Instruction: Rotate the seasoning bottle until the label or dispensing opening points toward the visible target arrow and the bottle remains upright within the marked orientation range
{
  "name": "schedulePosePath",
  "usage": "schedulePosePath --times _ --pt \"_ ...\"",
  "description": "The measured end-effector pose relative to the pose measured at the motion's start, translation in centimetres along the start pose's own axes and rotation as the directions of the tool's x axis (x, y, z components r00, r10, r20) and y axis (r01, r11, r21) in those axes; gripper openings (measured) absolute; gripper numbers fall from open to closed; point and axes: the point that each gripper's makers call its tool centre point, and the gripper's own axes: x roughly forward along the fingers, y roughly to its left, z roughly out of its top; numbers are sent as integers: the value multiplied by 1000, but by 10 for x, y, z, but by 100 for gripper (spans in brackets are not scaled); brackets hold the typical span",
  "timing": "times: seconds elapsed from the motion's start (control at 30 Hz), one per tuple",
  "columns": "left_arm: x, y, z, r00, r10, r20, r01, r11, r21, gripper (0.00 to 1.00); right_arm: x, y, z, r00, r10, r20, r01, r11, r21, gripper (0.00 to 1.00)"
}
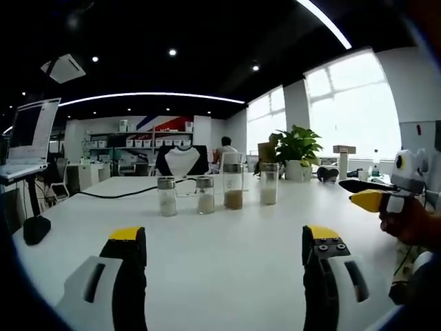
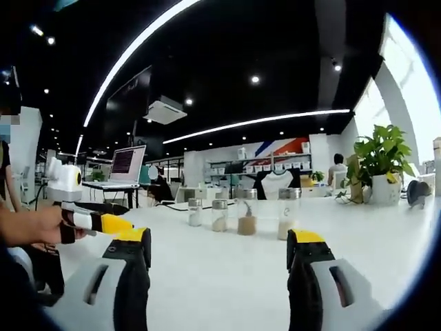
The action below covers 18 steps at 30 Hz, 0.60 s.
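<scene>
Four seasoning jars are standing in a row near the far edge of the white table, all upright and all well apart from both grippers. Going left to right in the left gripper view: a short shaker with pale contents, a second short shaker, a tall bottle holding brown seasoning, and a tall bottle holding white grains.

The left gripper is hovering over the near edge with its jaws spread wide and nothing between them. The right gripper is likewise gaping and empty.

No target arrow or label is showing from here, so picking the wrong bottle is a real risk. The tall bottles are looking top-heavy; pinching one high up or twisting quickly would likely be tipping it into its neighbour. The black cable trailing past the left end of the row could snag a reaching arm.
</scene>
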Motion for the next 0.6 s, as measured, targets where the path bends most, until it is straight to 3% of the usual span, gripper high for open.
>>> schedulePosePath --times 0.07,0.33,0.43,0.6 --pt "1 2 -1 1000 3 -3 -3 1000 -2 99 3 -1 -4 1000 -6 -26 5 1000 -8 87" --pt "5 7 0 1000 10 1 -10 1000 -10 98 7 -6 -11 997 -44 -66 40 998 -54 73" --pt "7 12 3 1000 16 13 -16 1000 -20 97 7 -12 -8 996 -73 -48 72 997 -22 64" --pt "10 18 3 1000 22 8 -22 1000 -13 97 8 -18 -16 992 -101 -77 101 995 -4 71"
